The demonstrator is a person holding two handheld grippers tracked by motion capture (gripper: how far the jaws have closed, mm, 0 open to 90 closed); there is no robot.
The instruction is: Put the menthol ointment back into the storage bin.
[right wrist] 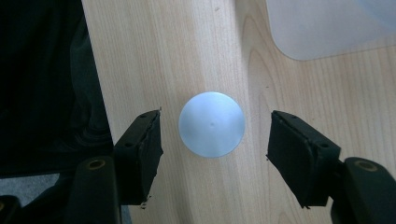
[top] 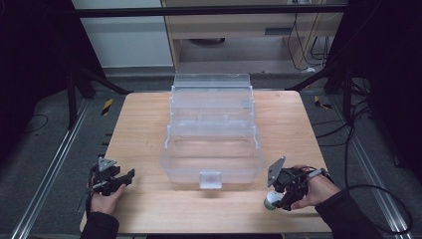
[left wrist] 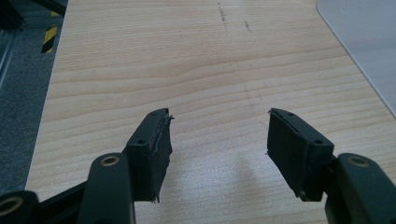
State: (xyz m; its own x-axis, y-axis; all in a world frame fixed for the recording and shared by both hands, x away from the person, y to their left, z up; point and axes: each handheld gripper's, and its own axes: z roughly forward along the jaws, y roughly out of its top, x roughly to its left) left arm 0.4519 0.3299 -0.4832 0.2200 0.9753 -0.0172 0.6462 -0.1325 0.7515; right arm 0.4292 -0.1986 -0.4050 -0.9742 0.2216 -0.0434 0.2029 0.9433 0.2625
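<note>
L gripper (left wrist: 219,140) jaws apart over bare light wooden surface (left wrist: 187,70). R gripper (right wrist: 215,140) jaws apart w/ small white round bulb-like object (right wrist: 212,124) btwn them, not touching.

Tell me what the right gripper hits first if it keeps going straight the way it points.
The right gripper points down at a round white cap lying between its open jaws, so it would likely meet that first, with the wooden table under it. How far off the cap is remains unclear.
</note>
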